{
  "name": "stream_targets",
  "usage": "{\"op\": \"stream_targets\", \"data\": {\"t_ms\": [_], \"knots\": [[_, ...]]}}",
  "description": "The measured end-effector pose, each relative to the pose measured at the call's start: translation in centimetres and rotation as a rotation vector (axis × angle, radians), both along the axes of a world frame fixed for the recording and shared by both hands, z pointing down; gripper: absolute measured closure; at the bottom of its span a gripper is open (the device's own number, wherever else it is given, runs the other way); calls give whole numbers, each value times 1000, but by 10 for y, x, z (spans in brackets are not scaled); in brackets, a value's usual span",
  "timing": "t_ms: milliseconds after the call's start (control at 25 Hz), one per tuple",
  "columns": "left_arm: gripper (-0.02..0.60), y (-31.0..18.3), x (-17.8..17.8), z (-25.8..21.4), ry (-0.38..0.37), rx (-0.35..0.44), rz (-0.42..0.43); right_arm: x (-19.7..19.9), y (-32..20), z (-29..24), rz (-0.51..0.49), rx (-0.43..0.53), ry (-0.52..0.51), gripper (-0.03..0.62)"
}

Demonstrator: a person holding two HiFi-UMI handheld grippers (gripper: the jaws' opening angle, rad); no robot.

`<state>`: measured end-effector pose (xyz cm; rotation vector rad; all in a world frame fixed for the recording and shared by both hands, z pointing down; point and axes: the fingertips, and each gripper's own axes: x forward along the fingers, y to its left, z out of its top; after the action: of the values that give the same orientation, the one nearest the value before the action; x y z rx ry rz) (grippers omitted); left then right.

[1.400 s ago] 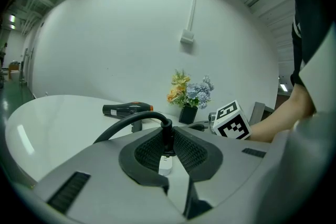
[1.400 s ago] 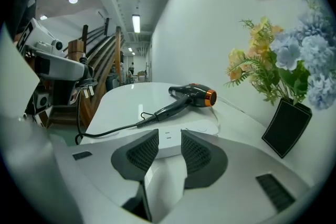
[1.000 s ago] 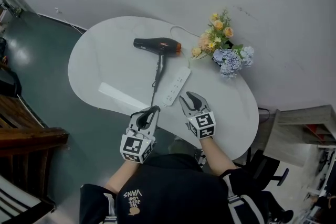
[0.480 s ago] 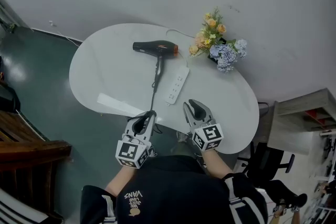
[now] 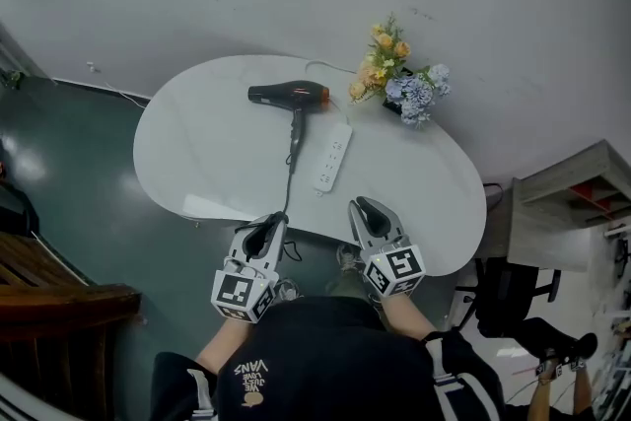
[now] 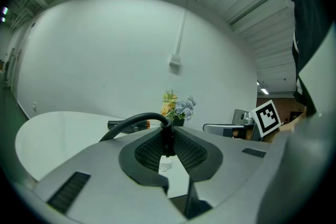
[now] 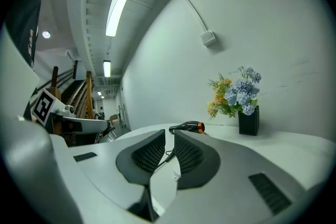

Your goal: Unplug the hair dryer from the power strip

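Left gripper view is showing my left gripper (image 6: pixel 167 132) clamping the black plug (image 6: pixel 167 141), its cord (image 6: pixel 128 123) arching off to the left. My right gripper (image 7: pixel 167 145) is holding nothing, its jaws having just been closing to a narrow gap. Ahead of both, the strip (image 5: pixel 332 158) and dryer (image 5: pixel 289 95) are lying on the table (image 5: pixel 197 153), the plug well apart from the strip.
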<state>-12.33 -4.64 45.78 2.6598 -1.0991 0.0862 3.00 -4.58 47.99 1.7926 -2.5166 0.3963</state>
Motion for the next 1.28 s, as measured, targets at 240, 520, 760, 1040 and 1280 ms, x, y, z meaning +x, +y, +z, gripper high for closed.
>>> {"op": "stream_targets", "data": {"t_ms": [240,520,760,1040,1280], "knots": [[517,7,-20,-5,-28,29,6,-9,24,-6,28,11,-4,526],[518,14,-43,-6,-49,44,-2,-13,51,-12,56,10,1,534],[518,24,-54,-6,-59,50,6,-21,68,-11,65,0,4,537],[518,30,-60,-3,-69,48,16,-27,81,-10,71,-21,22,545],[517,33,-62,-3,-70,42,24,-26,85,-10,76,-34,45,551]]}}
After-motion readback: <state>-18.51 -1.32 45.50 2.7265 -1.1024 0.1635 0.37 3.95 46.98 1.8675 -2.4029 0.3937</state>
